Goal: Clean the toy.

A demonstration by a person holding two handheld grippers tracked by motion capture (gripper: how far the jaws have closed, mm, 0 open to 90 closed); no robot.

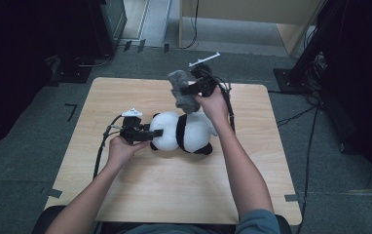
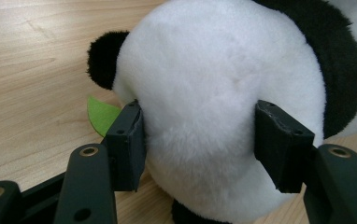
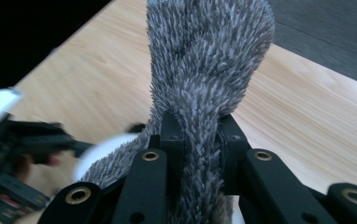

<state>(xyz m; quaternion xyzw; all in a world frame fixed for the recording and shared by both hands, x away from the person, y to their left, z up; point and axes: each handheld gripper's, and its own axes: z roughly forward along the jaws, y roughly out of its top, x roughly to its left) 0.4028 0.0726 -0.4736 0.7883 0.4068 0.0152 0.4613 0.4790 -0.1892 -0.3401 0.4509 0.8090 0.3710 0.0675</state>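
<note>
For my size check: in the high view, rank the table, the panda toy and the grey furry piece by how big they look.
1. Table, largest by far.
2. Panda toy.
3. Grey furry piece, smallest, though it is lifted toward the camera, so its real size may be smaller than it looks.

The panda plush (image 2: 223,93) runs off the top and right edges in the left gripper view, so its face can't be seen. A green felt bit (image 2: 101,114) is half tucked under it. In the right gripper view the grey furry piece (image 3: 209,60) is cut off up top, and the left gripper (image 3: 8,140) is a blur.
</note>
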